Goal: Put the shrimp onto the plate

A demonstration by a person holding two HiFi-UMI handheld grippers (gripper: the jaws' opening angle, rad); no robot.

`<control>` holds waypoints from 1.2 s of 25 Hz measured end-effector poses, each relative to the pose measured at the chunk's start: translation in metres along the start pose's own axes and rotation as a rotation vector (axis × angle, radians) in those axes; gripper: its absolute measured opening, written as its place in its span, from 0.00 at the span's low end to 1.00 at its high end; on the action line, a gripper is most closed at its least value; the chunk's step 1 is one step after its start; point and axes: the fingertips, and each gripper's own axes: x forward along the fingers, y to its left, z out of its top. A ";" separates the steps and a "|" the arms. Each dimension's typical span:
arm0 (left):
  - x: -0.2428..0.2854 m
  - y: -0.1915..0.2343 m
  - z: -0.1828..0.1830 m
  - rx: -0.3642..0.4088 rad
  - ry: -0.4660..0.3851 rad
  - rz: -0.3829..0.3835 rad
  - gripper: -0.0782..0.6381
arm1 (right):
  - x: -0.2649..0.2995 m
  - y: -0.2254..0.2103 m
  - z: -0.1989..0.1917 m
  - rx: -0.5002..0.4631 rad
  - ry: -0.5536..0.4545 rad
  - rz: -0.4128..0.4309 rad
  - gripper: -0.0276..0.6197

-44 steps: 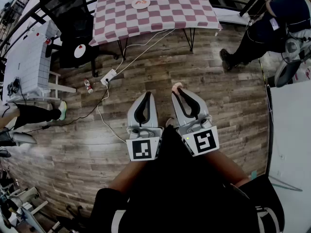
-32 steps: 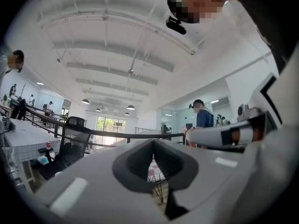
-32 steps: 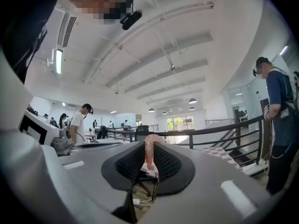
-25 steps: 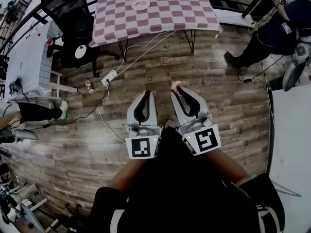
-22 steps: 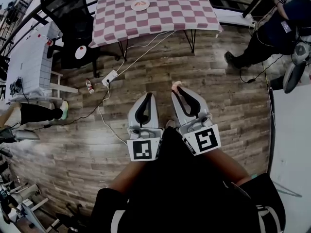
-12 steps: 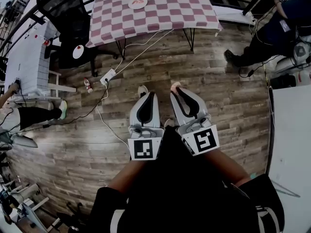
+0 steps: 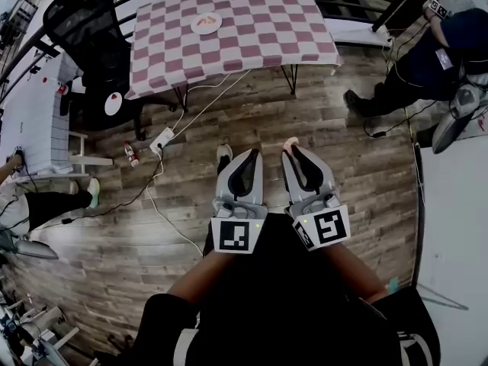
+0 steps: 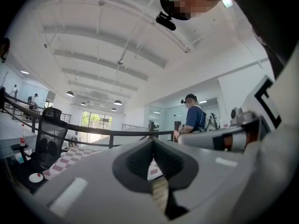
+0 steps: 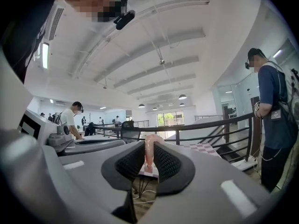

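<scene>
Right of centre in the head view, shrimp [image 7: 290, 141]: I see its pink end poking out at the tips of the right gripper [image 7: 290, 149], above the wooden floor [image 7: 343, 166].
Plate [image 7: 206, 23]: upper left of the frame, on the checked table [image 7: 259, 29], well apart from both grippers; something orange lies on it.
Between grippers and table: a white power strip [image 7: 162, 138] and its cables on the floor; a black chair [image 7: 84, 29] stands at the table's left.
Pose: left gripper [image 7: 252, 155] and right gripper sit side by side, low in the frame, tips pointing toward the table.
Left gripper view, jaws: pressed together, nothing between them.
Right gripper view, jaws: pinching the shrimp upright between the ribbed pads [image 9: 166, 164]; a person in blue [image 9: 275, 111] stands at the right edge.
</scene>
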 end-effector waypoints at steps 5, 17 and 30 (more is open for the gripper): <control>0.048 0.029 -0.007 0.002 0.034 -0.044 0.12 | 0.047 -0.016 0.000 0.002 0.035 -0.035 0.13; 0.149 0.140 0.019 -0.030 0.017 -0.103 0.12 | 0.210 -0.033 0.027 0.038 0.082 -0.070 0.13; 0.185 0.295 0.022 -0.094 0.012 0.029 0.12 | 0.336 -0.001 0.035 -0.007 0.119 -0.002 0.13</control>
